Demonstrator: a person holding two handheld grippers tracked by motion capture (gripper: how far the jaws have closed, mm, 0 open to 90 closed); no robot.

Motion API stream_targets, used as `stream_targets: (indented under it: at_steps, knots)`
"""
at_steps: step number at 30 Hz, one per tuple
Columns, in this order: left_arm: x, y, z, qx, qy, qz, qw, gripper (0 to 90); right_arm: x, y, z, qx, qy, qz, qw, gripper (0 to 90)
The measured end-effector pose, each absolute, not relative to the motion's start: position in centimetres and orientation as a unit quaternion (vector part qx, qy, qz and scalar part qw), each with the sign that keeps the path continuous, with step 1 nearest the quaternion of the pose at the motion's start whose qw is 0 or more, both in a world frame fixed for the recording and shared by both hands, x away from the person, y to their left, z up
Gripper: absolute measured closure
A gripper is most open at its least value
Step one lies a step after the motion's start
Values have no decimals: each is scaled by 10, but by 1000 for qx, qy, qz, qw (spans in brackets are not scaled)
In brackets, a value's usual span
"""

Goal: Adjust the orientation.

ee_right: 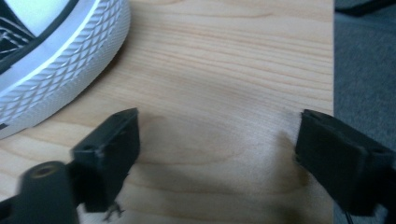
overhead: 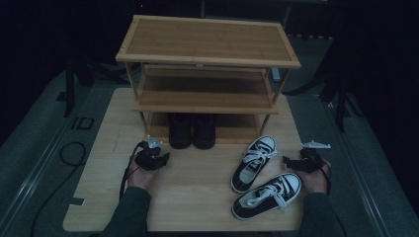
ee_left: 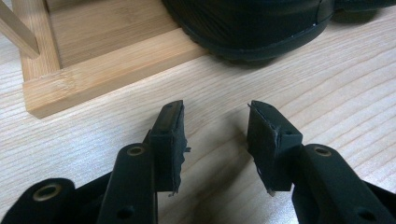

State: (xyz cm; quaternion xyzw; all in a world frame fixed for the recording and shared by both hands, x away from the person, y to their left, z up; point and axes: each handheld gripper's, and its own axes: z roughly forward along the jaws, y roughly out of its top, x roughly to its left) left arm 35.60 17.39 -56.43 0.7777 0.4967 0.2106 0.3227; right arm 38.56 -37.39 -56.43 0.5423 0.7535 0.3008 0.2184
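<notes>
Both grippers hold nothing. The left gripper (overhead: 163,157) has its jaws apart over bare wood; the right gripper (overhead: 287,160) gapes wide. They rest on a pale wooden table (overhead: 197,187) in a dark room with grey flooring. At the left gripper's one o'clock, black shoes (overhead: 192,131) sit on the bamboo rack's (overhead: 207,42) bottom shelf, lengthwise front to back. Two black-and-white sneakers (overhead: 261,177) lie at the right gripper's nine o'clock, toes toward two o'clock.

- I see a light wooden table (overhead: 197,197), its grain running across.
- A three-tier bamboo shoe rack (overhead: 207,59) stands on its far half.
- A pair of black shoes (overhead: 191,129) sits on the rack's bottom shelf (toes jutting over the front rail).
- Two black-and-white sneakers (overhead: 262,177) lie on the tabletop at my right, just beside each other.
- The middle and top shelves look bare.
</notes>
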Motion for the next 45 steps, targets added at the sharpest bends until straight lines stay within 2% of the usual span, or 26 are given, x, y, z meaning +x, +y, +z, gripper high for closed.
stream_targets:
  at_steps: [1, 2, 3, 4, 5, 6, 8, 9, 10, 11, 12, 13, 14, 16, 23, 38, 45]
  knots:
    - [356, 174, -564, 778, 497, 211, 323, 564, 386, -374, -564, 542, 753, 301, 218, 192]
    - [355, 174, -565, 776, 495, 213, 327, 565, 386, -372, -560, 536, 761, 297, 211, 338]
    - [355, 174, -565, 776, 495, 213, 327, 565, 386, -372, -560, 536, 761, 297, 211, 338]
    - [354, 175, -566, 774, 494, 215, 331, 565, 387, -371, -557, 532, 767, 296, 203, 435]
    - [354, 175, -566, 774, 494, 215, 331, 565, 387, -371, -557, 532, 767, 296, 203, 435]
    - [353, 175, -567, 773, 493, 217, 336, 564, 387, -368, -553, 523, 772, 302, 196, 570]
    - [353, 176, -568, 773, 492, 218, 337, 565, 386, -366, -550, 518, 775, 305, 196, 664]
    - [353, 176, -568, 773, 492, 218, 337, 565, 386, -366, -550, 518, 775, 305, 196, 664]
    - [352, 176, -568, 771, 493, 219, 339, 565, 385, -364, -546, 510, 777, 315, 193, 744]
    - [352, 176, -568, 771, 493, 219, 339, 565, 385, -364, -546, 510, 777, 315, 193, 744]
    - [352, 176, -569, 769, 492, 221, 342, 565, 383, -361, -540, 503, 778, 321, 194, 818]
    - [352, 176, -569, 769, 492, 221, 342, 565, 383, -361, -540, 503, 778, 321, 194, 818]
    - [351, 176, -569, 768, 492, 222, 344, 565, 379, -355, -533, 493, 781, 328, 198, 867]
    - [351, 176, -570, 768, 492, 223, 344, 565, 376, -349, -527, 482, 785, 331, 204, 897]
    - [351, 176, -570, 767, 491, 224, 346, 565, 367, -334, -511, 461, 796, 336, 203, 898]
    - [349, 177, -570, 768, 491, 223, 346, 565, 333, -298, -476, 416, 818, 342, 203, 727]
    - [348, 177, -570, 768, 490, 223, 346, 565, 325, -287, -468, 407, 820, 346, 204, 689]
